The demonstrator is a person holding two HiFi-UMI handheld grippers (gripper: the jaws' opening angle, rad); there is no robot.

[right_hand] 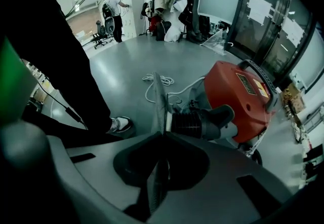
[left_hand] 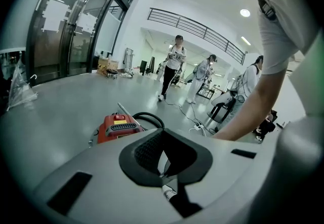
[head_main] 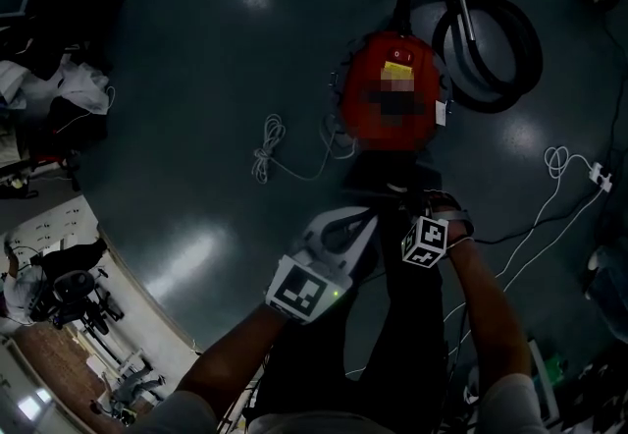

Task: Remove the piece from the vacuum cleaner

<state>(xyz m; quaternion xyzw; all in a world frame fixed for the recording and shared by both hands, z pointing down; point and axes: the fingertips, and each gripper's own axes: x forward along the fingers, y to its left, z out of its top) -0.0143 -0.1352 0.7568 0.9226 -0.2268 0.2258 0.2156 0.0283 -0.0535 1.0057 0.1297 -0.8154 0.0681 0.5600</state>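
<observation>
Your right gripper (right_hand: 160, 104) has its jaws pressed together, with the tips just beside the ribbed black piece (right_hand: 195, 124). That piece sticks out of the red vacuum cleaner (right_hand: 243, 99), which sits on the floor (right_hand: 126, 66). Your left gripper (left_hand: 162, 159) is closed on nothing, held back from the vacuum cleaner.

Glossy dark floor (head_main: 196, 59) with red vacuum cleaner (head_main: 392, 93) mid-area, black hose (head_main: 491, 54) coiled just beside it, white cable bundle (head_main: 267, 149) near its other side, corded power strip (head_main: 600, 179) well apart, clothes pile (head_main: 64, 88) at the floor's edge.
</observation>
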